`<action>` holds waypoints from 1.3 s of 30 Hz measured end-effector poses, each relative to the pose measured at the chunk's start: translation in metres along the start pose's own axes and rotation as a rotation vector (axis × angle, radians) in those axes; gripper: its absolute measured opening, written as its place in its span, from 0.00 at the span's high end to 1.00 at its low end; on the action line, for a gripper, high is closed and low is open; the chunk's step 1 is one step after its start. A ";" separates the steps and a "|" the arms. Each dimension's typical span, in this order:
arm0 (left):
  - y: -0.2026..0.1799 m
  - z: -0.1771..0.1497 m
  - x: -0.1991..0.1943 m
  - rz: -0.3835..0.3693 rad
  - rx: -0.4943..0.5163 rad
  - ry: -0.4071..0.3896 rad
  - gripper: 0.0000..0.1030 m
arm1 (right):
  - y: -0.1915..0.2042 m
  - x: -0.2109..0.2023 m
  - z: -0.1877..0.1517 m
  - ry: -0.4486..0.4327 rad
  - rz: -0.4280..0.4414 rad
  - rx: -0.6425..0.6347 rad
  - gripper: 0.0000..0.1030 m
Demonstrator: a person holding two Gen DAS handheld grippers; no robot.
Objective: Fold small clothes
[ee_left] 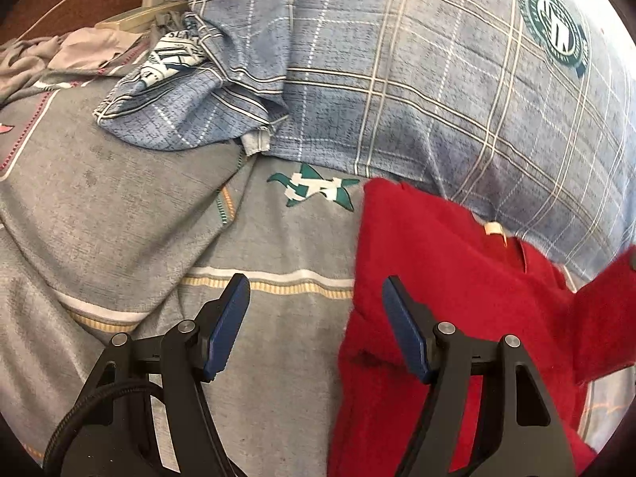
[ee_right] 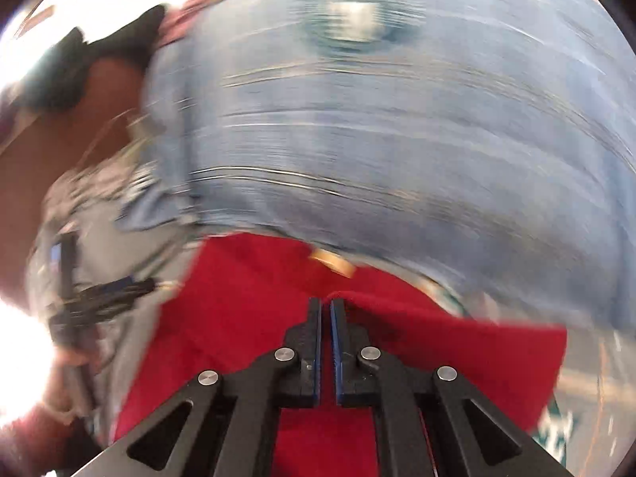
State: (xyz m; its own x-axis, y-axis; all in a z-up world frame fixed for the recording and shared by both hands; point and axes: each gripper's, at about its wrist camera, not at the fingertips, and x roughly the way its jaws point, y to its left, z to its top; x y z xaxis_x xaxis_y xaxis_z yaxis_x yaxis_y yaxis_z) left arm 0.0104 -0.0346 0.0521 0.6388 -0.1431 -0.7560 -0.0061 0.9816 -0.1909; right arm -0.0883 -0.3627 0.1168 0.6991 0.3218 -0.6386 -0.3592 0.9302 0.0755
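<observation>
A grey patterned bedsheet (ee_left: pixel 119 206) is covering the bed — a red garment (ee_left: pixel 457 278) and blue plaid bedding (ee_left: pixel 417 91) are lying on it.

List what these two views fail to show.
- Right wrist view: the blue pillow and everything left of it are smeared by motion blur.
- Right claw: shut, but whether red cloth is pinched is unclear.
- Left wrist view: the cloth's near edge is cut off by the frame and left claw.

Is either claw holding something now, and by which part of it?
The right claw is shut on the red garment, pinching a raised fold at its edge. The left claw stands open and holds nothing.
</observation>
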 end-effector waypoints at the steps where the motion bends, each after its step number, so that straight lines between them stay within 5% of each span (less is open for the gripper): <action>1: 0.002 0.001 0.000 -0.001 -0.006 -0.004 0.33 | 0.013 0.012 0.008 0.021 0.047 -0.031 0.96; 5: 0.003 0.003 0.004 -0.042 -0.015 -0.007 0.33 | 0.046 0.096 0.036 0.154 0.184 -0.071 0.96; 9: 0.000 0.006 0.002 -0.174 -0.030 0.004 0.33 | 0.042 0.149 0.030 0.211 0.173 0.042 0.92; 11: -0.007 0.006 -0.002 -0.212 -0.008 -0.001 0.33 | 0.028 0.135 0.020 0.162 0.142 0.093 0.65; 13: -0.019 0.004 -0.005 -0.243 0.037 -0.007 0.33 | 0.015 0.106 0.007 0.113 0.121 0.112 0.51; 19: -0.047 -0.007 -0.001 -0.322 0.115 0.010 0.33 | -0.023 0.014 -0.053 -0.006 -0.085 0.109 0.46; 22: -0.057 -0.011 0.014 -0.306 0.128 0.054 0.33 | -0.036 -0.008 -0.091 -0.013 -0.195 0.095 0.46; 28: -0.059 -0.011 0.044 -0.354 0.034 0.123 0.33 | -0.024 0.014 -0.135 0.070 -0.332 -0.065 0.46; 30: -0.061 -0.009 0.045 -0.384 0.040 0.128 0.47 | -0.023 0.026 -0.139 0.081 -0.431 -0.140 0.62; 31: -0.062 -0.008 0.045 -0.406 0.048 0.145 0.64 | -0.025 0.028 -0.136 0.083 -0.457 -0.149 0.84; 33: -0.061 -0.003 0.044 -0.457 0.041 0.175 0.77 | -0.038 0.014 -0.126 0.024 -0.407 -0.044 0.87; 36: -0.054 0.006 0.029 -0.561 0.021 0.168 0.79 | -0.062 -0.023 -0.109 -0.101 -0.307 0.147 0.91; 39: -0.046 0.012 0.020 -0.581 0.013 0.159 0.79 | -0.073 -0.039 -0.109 -0.111 -0.269 0.216 0.92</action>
State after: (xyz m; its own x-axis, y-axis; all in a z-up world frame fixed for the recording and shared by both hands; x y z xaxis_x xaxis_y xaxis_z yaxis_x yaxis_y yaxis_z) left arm 0.0325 -0.0808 0.0536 0.4116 -0.6729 -0.6146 0.3196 0.7382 -0.5941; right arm -0.1569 -0.4619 0.0522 0.8178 0.0665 -0.5716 -0.0228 0.9963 0.0834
